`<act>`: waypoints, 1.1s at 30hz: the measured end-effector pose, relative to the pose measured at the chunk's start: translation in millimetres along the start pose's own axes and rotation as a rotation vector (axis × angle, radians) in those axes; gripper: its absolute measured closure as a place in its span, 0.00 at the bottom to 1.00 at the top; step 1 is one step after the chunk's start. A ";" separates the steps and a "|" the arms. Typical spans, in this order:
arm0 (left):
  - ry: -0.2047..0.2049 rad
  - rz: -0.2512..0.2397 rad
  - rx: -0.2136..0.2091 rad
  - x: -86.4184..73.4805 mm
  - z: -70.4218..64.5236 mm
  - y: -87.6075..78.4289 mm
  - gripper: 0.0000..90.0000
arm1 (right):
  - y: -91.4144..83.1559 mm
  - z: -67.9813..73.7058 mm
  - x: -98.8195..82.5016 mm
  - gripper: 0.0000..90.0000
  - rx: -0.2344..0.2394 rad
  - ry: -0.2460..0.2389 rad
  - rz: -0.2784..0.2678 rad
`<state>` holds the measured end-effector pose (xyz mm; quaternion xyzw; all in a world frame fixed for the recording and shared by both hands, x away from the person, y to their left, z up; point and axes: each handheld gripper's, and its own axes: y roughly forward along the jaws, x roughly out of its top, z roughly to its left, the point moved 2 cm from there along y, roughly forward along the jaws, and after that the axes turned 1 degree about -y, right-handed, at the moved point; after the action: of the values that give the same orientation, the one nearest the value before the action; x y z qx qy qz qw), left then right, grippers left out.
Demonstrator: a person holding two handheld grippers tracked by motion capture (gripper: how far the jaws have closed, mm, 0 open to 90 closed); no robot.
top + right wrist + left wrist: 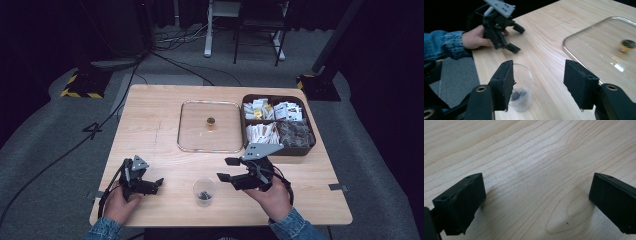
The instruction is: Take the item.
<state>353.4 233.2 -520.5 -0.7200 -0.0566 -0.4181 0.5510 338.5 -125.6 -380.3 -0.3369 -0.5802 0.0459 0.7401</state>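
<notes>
A clear plastic cup [204, 191] with small dark bits at its bottom stands near the table's front edge, between my two grippers. My right gripper [227, 169] hovers just right of the cup, open, with nothing between its pads. In the right gripper view the cup [522, 87] lies low behind the left jaw of that gripper [540, 82], outside the gap. My left gripper [157, 184] rests at the front left, open over bare wood [536, 200]. It also appears farther off in the right gripper view [516, 38], held by a hand in a denim sleeve.
A square glass lid [195, 135] with a brass knob [210, 121] lies flat at the table's middle back. To its right stands a dark compartment box [278, 150] holding several packets and sachets. The table's front edge runs close below both hands.
</notes>
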 end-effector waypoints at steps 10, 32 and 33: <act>0.000 -0.001 0.000 0.0 0.0 0.1 0.01 | -38.2 -24.4 -12.6 0.40 -0.143 0.045 -0.036; 0.005 0.001 -0.002 0.8 0.5 0.7 0.01 | -70.8 -72.9 -58.7 0.09 -0.267 0.107 -0.008; 0.004 0.002 -0.002 0.8 0.5 0.7 0.01 | -70.0 -75.7 -61.9 0.07 -0.284 0.112 -0.006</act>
<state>354.6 233.1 -520.5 -0.7198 -0.0543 -0.4193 0.5506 363.3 -241.6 -400.4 -0.4385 -0.5397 -0.0576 0.7163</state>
